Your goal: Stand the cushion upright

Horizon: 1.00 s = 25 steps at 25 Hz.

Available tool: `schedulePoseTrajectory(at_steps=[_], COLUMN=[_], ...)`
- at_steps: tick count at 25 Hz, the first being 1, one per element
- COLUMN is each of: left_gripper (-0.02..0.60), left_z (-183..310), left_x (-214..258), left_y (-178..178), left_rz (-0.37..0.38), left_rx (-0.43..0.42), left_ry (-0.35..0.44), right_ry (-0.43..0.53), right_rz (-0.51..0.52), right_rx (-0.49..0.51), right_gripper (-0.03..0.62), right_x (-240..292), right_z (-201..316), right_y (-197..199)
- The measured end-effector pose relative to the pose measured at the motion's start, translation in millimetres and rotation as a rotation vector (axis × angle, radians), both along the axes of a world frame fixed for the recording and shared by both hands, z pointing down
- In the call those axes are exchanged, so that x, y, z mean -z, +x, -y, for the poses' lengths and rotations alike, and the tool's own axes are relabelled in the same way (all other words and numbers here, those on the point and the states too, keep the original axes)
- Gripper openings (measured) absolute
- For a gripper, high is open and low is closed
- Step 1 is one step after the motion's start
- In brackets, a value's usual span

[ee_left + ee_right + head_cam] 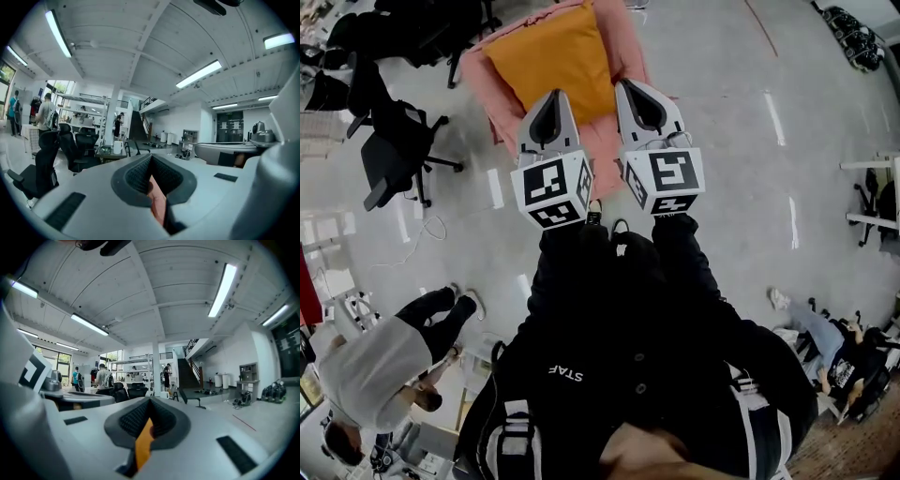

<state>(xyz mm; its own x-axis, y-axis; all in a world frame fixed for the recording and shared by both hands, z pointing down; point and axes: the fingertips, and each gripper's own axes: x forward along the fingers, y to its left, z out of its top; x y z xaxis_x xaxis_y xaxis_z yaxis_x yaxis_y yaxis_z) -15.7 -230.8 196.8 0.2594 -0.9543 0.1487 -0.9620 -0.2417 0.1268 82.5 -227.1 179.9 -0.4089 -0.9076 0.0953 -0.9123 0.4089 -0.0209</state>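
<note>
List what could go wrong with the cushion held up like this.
Slip: the left gripper pinches only a thin fold of pink fabric, the right gripper only a sliver of orange fabric. Either could slide out, and the cushion would drop to the floor.
Split: the two grippers hold different colours, possibly separate layers, which might pull apart instead of rising together.
</note>
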Motion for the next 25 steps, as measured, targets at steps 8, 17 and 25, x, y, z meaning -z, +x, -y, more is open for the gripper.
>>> schedulePoseTrajectory(at_steps=[8,17,25], left_gripper=[0.0,0.0,0.0], left_z=[-30.2,-43.0,-51.3], left_x=[38.3,47.3,57.9], left_y=[22.5,30.9,33.9], left_rz=[0.018,0.028,0.033], left_rx=[-0.026,-0.023,-0.024], left_ry=[0.07,0.096,0.116], right_ry=[0.072,0.106,0.129], right_rz=[-0.007,0.003,0.002], right_rx=[0.0,0.009,0.009], right_gripper=[0.012,0.012,0.012], right_x=[36.9,47.3,56.3], right_z=[-34.7,-49.6,-58.0], right_y=[19.7,24.9,28.3])
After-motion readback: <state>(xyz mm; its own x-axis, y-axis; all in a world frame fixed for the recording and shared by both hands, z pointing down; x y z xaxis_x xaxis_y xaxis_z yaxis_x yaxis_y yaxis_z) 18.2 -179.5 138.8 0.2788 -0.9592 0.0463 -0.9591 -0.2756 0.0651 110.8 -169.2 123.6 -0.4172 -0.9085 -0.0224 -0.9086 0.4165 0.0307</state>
